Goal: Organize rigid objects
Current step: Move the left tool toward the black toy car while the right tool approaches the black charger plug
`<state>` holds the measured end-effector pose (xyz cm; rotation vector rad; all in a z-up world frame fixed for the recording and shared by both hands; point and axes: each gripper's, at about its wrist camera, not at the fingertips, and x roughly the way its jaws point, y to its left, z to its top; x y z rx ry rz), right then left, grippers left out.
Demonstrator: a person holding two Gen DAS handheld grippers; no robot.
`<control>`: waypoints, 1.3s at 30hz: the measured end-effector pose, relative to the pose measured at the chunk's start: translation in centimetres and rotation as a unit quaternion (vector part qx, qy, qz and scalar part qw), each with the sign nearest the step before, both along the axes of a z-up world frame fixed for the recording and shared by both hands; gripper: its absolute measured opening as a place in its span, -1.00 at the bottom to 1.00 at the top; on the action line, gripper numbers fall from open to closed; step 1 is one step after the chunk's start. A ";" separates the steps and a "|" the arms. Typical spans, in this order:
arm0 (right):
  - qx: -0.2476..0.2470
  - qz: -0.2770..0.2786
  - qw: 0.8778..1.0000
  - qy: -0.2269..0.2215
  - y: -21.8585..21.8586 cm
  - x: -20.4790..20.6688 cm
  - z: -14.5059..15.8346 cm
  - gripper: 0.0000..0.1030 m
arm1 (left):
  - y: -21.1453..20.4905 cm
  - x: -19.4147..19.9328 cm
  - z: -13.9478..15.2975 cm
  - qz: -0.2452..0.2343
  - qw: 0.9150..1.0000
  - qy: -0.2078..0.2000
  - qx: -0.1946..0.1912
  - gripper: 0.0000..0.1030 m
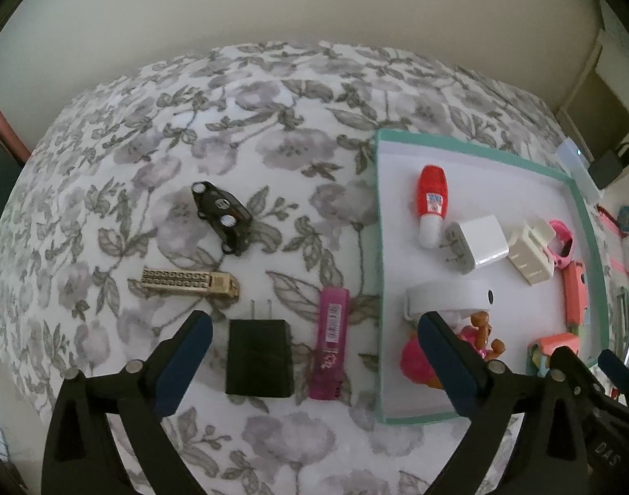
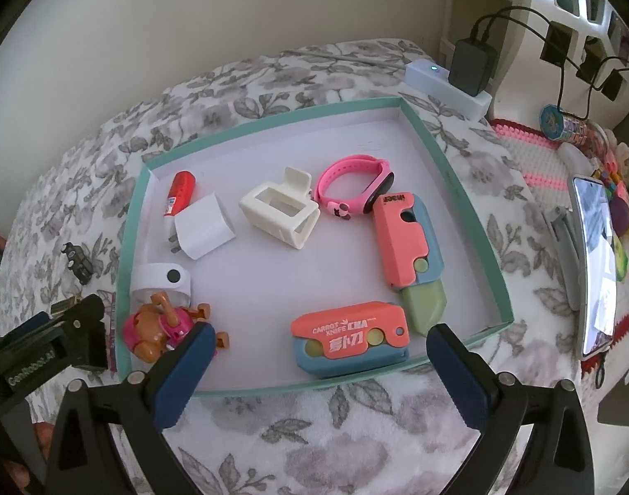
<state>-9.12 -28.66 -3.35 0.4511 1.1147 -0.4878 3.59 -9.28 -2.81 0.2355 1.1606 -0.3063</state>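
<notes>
The black charger (image 1: 259, 357) lies on the floral bedspread (image 1: 232, 132) squarely between the spread fingers (image 1: 184, 367) of the left gripper (image 1: 314, 365), its two prongs pointing to twelve o'clock, so its long axis runs along the gripper's line of sight. It is a matt black block, outside the teal-rimmed tray (image 1: 381, 272), which sits at three o'clock. The left hand is the nearer. Both grippers stand wide open and hold nothing; the right gripper (image 2: 320, 373) hovers over the tray's near edge, above the carrot knife toy (image 2: 349, 336).
</notes>
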 end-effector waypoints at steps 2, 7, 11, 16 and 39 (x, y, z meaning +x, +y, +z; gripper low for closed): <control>0.002 0.001 1.000 -0.002 0.1 0.1 0.0 1.00 | 0.6 0.3 0.4 0.006 1.000 -0.005 -0.005 0.94; 0.003 0.006 1.000 -0.014 0.5 0.2 0.5 1.00 | 1.8 0.9 1.6 0.002 1.000 -0.027 -0.008 0.94; 0.016 0.012 0.998 -0.061 1.3 0.4 2.0 1.00 | 3.9 1.6 3.4 0.008 0.998 -0.062 -0.021 0.94; -0.001 0.035 0.995 -0.097 3.3 1.3 3.6 1.00 | 7.3 2.5 5.0 0.030 0.996 -0.080 -0.025 0.94; 0.041 0.167 0.972 -0.161 13.9 8.0 4.1 0.72 | 16.9 5.5 4.3 0.122 0.991 -0.036 -0.045 0.94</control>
